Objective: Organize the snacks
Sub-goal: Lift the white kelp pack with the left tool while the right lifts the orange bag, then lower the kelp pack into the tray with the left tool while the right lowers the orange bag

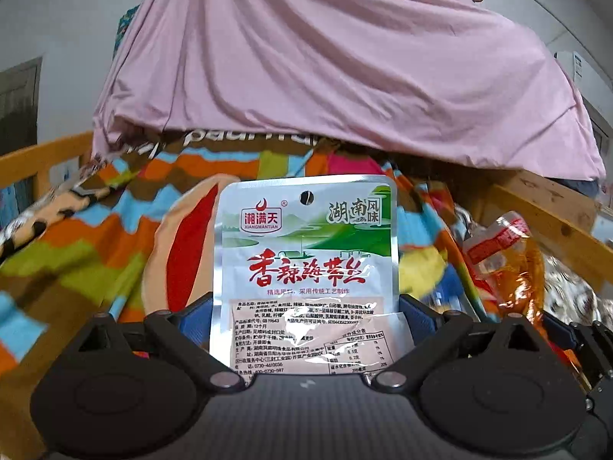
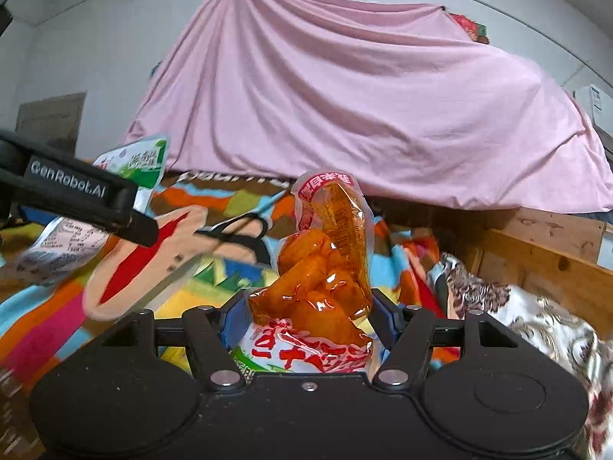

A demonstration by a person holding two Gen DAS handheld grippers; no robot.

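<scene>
- Left gripper (image 1: 306,306): clamped on a flat foil seaweed packet (image 1: 306,253), blue pads pressing both side edges. Packet upright, long axis along the fingers, printed face toward the camera, glossy and creased near the bottom.
- Seen from the right wrist view, same packet (image 2: 134,165) held up at far left, above the striped blanket (image 2: 49,306).
- Right gripper (image 2: 306,318): closed on a clear pouch of orange chunks (image 2: 325,260), pads against both flanks. Pouch bulging, oily, slick plastic; sealed red top edge pointing up and away from the claw.
- Both packs lifted clear of the bedding, left pack to the left of the right pouch, well apart.
- No bin or tray visible; drop spot cannot be told.
- Behind: draped pink sheet (image 2: 345,96), soft folds; wooden bed rail (image 2: 544,264) at right.
</scene>
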